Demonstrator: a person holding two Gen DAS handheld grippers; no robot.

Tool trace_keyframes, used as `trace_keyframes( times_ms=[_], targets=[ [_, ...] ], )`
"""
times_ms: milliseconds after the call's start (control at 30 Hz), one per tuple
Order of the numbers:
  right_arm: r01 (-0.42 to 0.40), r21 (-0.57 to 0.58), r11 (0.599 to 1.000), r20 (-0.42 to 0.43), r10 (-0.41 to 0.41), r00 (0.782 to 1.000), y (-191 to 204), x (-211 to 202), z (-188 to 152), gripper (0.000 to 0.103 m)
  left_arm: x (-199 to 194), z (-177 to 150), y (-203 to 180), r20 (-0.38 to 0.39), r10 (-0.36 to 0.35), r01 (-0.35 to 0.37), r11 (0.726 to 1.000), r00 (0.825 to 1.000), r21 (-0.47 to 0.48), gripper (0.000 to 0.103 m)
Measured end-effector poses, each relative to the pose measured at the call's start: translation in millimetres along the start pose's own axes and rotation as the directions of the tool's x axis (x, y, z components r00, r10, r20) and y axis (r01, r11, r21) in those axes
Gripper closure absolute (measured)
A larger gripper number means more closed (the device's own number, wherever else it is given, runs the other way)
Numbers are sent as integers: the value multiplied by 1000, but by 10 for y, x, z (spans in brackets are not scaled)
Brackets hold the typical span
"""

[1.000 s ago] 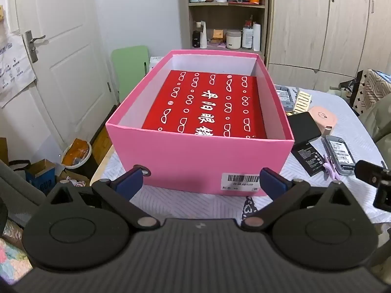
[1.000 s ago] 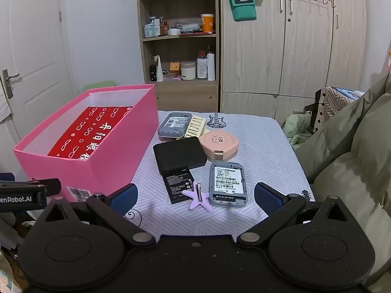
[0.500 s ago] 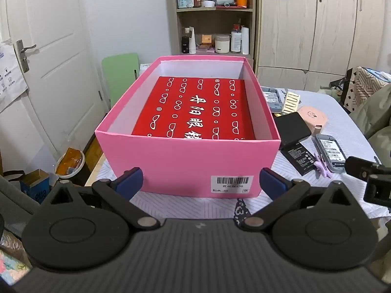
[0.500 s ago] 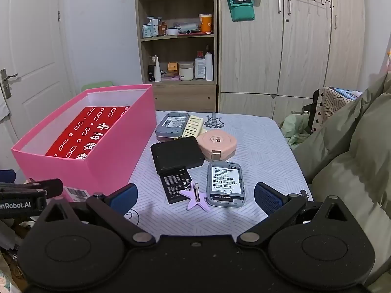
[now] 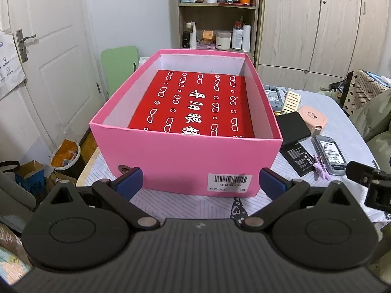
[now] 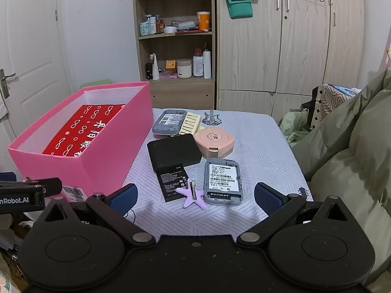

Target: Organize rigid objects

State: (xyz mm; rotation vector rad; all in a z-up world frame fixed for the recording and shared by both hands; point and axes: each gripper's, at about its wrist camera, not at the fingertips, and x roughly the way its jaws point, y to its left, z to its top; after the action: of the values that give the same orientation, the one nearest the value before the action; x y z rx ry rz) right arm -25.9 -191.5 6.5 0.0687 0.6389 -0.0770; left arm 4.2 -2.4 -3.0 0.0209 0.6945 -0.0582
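Observation:
A pink open box [image 5: 185,156] [image 6: 110,151] stands on the table's left side, with a flat red patterned packet [image 5: 195,105] lying in it. To its right lie a black square case [image 6: 174,151], a black battery [image 6: 172,182], a purple star clip [image 6: 193,196], a grey device [image 6: 222,182], a round pink case [image 6: 214,142], a second grey device [image 6: 169,120] and a cream comb-like piece [image 6: 190,123]. My left gripper [image 5: 199,183] is open in front of the box's near wall. My right gripper [image 6: 194,196] is open just short of the star clip, holding nothing.
The table carries a pale striped cloth [image 6: 256,151]. Olive cushions [image 6: 349,151] crowd its right edge. A shelf unit [image 6: 174,48] and wardrobes [image 6: 281,36] stand behind. A white door [image 5: 48,56], a green chair [image 5: 119,68] and floor clutter [image 5: 63,153] are on the left.
Both grippers have drawn back slightly from the table, so the box and the small items look a little farther away. Nothing on the table has moved.

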Motion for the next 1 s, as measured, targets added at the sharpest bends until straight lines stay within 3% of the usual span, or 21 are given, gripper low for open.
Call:
trace_keyframes(
  times_ms=[1000],
  targets=[
    [13, 27, 1000, -26, -12, 1000, -52, 143, -30, 0, -58, -31, -37, 19, 29, -29, 1000, 999, 11, 0]
  ],
)
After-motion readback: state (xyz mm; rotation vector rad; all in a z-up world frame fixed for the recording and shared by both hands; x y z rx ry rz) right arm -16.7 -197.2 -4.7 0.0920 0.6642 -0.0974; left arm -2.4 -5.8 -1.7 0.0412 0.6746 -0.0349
